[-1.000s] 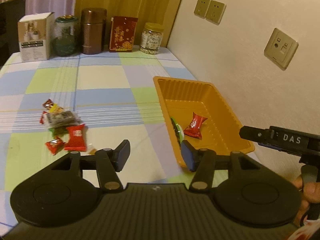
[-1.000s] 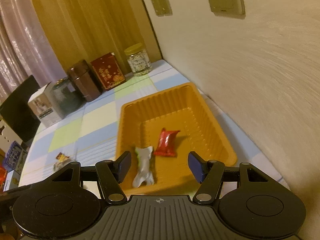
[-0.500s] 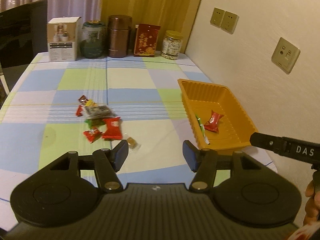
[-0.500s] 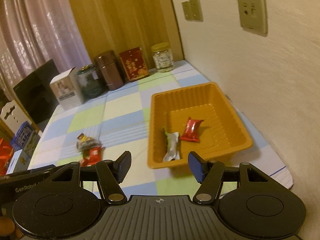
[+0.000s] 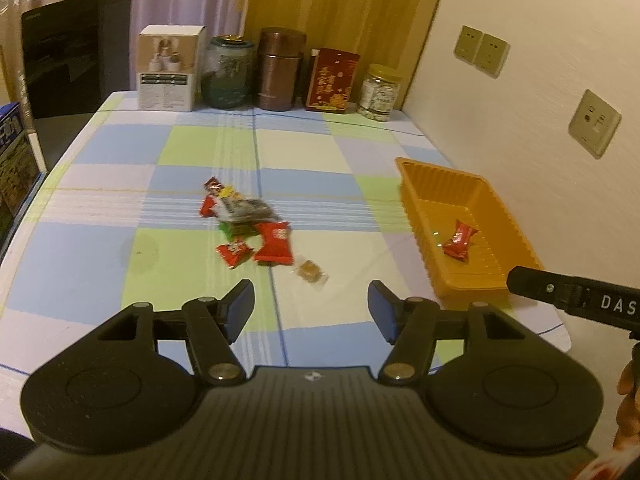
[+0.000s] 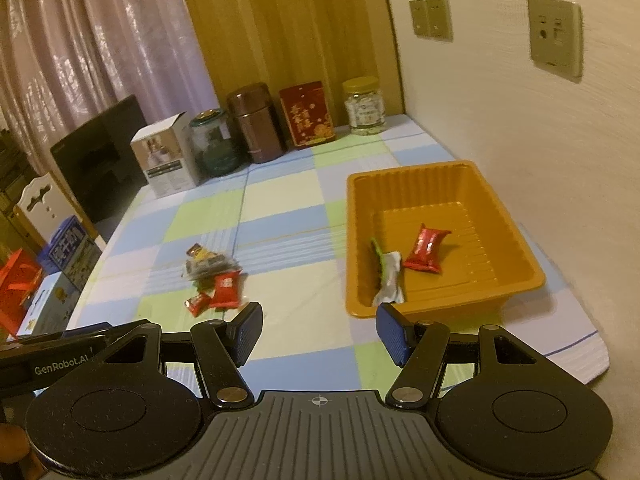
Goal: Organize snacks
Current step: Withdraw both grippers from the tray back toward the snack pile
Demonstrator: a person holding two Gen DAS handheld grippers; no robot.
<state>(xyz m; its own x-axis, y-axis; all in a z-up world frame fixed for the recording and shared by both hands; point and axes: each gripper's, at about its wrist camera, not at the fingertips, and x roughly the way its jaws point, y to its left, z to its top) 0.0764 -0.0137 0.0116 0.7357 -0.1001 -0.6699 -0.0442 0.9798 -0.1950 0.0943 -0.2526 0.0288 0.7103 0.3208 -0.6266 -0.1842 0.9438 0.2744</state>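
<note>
At the left of the checked desk, near its middle, the unsorted snacks lie in a loose heap: a clear dark-printed packet, a large red pack touching a green wrapper, a small red candy on the near side, and a clear-wrapped brown candy just apart toward me. I hold my left gripper above the near edge of the desk, aimed at that heap; its fingers are opening, with nothing between them, which I read as readying for the next pick.

Along the far edge stands a row that seems no part of the sorting: a white box, a green glass jar, a brown canister, a red tin and a yellow-lidded jar in the far right corner.

To the right, hard by the wall, the orange tray sits at the right edge of the desk, open side up to take what I bring. Inside it lie a red candy on the ribbed floor and a green-and-white wrapper against the left wall. My right gripper hovers just short of the tray's near rim, fingers half spread and empty. Most of the job, I judge, remains.
</note>
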